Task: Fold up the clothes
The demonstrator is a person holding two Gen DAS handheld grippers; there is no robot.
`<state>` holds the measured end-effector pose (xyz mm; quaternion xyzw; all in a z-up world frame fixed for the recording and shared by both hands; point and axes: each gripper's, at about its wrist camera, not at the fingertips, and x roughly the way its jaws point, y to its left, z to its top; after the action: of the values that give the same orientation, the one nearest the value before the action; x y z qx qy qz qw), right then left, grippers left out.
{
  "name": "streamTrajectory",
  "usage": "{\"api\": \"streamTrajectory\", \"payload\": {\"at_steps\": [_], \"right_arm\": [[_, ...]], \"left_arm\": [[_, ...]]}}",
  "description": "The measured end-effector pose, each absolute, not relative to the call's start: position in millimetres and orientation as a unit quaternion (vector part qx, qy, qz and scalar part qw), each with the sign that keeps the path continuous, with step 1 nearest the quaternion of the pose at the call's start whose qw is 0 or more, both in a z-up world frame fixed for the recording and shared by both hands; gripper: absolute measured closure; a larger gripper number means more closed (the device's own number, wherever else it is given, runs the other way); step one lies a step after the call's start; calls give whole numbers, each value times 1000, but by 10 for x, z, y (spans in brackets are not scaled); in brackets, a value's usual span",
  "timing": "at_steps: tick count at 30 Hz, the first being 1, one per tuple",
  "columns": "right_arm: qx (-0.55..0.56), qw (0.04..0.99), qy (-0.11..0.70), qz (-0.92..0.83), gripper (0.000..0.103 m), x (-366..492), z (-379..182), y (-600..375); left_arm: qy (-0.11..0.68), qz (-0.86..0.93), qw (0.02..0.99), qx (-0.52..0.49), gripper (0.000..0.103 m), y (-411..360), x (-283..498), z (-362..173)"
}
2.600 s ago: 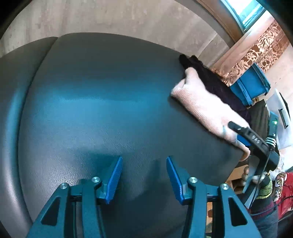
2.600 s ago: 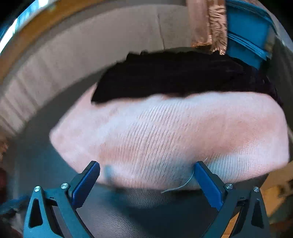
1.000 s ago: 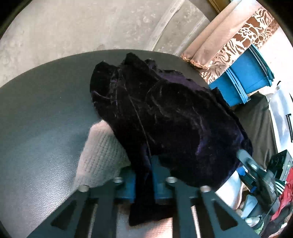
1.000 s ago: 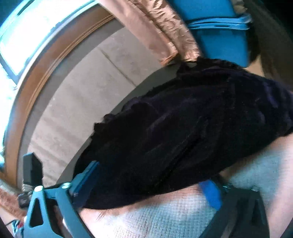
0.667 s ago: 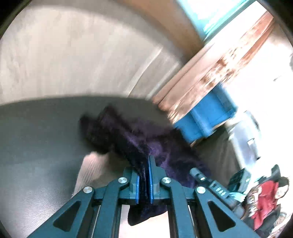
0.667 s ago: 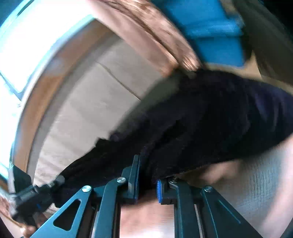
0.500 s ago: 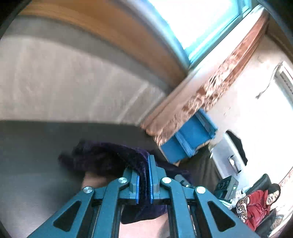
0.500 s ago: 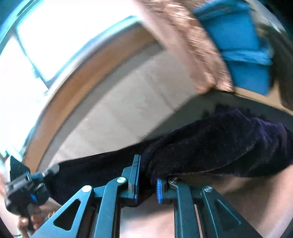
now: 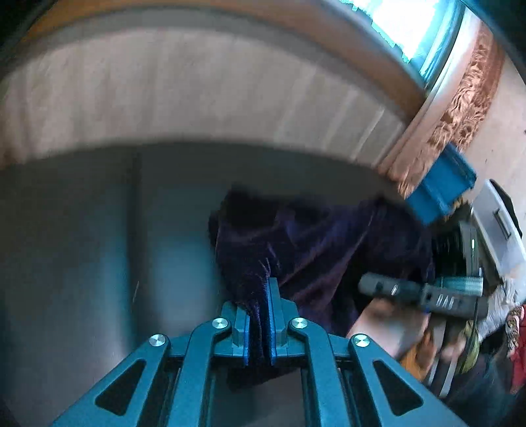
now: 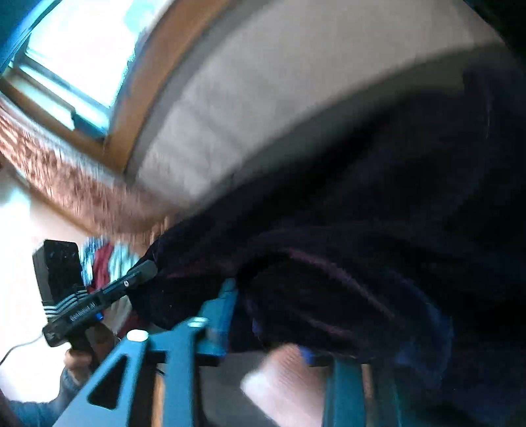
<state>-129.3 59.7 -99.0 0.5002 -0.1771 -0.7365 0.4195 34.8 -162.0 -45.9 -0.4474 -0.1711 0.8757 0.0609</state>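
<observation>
Velvet garment (image 9: 315,249) stretches sideways between left tongs (image 9: 259,315) and right tongs (image 10: 263,315), both clamping it.

Motion blur is smearing the right wrist view; the dark velvet garment (image 10: 378,203) is hiding the right gripper (image 10: 263,315) fingertips, so its jaws' stance is not showing.

A lived-in room at home: beyond the left gripper (image 9: 259,315) a window (image 9: 411,29) with patterned curtain (image 9: 460,111), a blue plastic crate (image 9: 440,187) to its right, clothes heaped far right.
</observation>
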Motion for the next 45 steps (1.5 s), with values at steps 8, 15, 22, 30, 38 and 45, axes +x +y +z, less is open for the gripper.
{"api": "streamTrajectory", "payload": {"at_steps": [8, 15, 22, 30, 38, 45], "right_arm": [[526, 431, -90, -728, 33, -866, -903, 631], [519, 362, -72, -771, 33, -695, -669, 1062], [418, 227, -115, -872, 1, -1063, -269, 1768], [439, 223, -74, -867, 27, -2041, -422, 1239], [403, 282, 24, -870, 103, -1726, -23, 805], [419, 515, 48, -746, 103, -530, 209, 539]], "left_arm": [[-295, 838, 14, -458, 88, -2024, 911, -1019], [-234, 882, 29, -409, 63, -1860, 493, -666], [-214, 853, 62, -473, 56, -1750, -89, -937], [-212, 849, 68, -479, 84, -1696, -455, -975], [-240, 896, 63, -367, 100, -1993, -246, -378], [-192, 918, 160, -309, 99, -1983, 511, -23]]}}
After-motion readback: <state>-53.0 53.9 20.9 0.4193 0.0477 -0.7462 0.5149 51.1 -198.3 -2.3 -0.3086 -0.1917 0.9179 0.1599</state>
